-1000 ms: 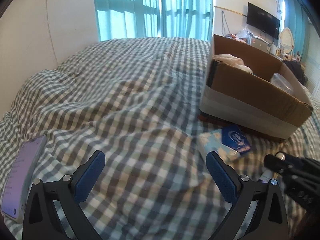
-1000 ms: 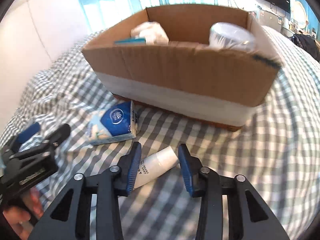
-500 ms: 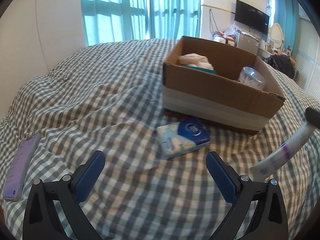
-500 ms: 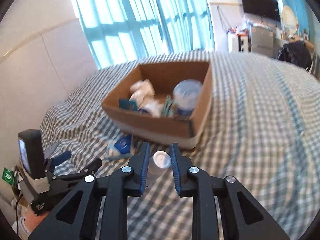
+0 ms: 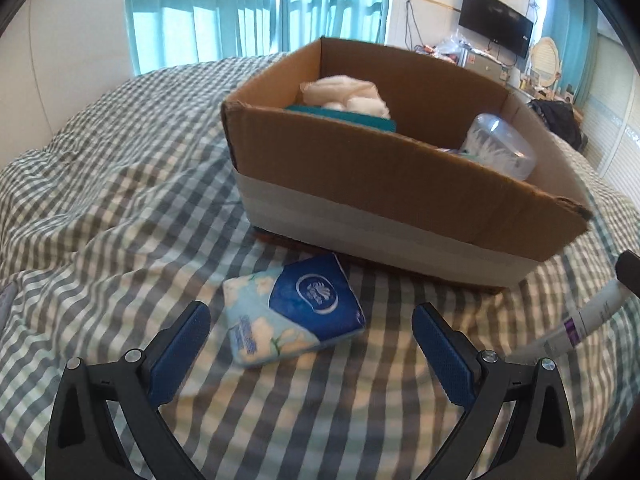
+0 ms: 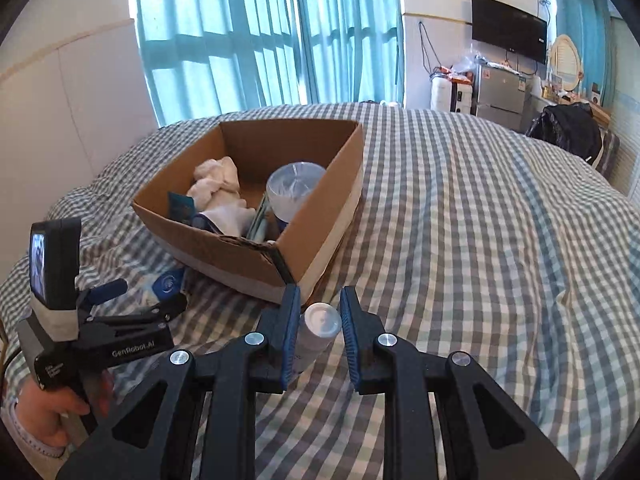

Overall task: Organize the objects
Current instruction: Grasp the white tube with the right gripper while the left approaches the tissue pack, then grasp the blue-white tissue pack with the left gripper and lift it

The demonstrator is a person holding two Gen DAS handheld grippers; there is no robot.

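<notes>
My right gripper (image 6: 319,330) clamped on white tube (image 6: 318,326), held above checked bed cover (image 6: 480,240), cap end toward box corner. My left gripper (image 5: 308,340) jaws wide apart, nothing between pads, tissue pack (image 5: 294,308) just ahead on cover. Beyond pack, cardboard box (image 5: 400,184) mid-bed, holding white cloth (image 5: 344,94) and clear plastic tub (image 5: 498,146).

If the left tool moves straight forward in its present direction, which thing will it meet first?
Probably the tissue pack, lying on the bed between the open left tool and the cardboard box; depth is uncertain, so it could pass above.
</notes>
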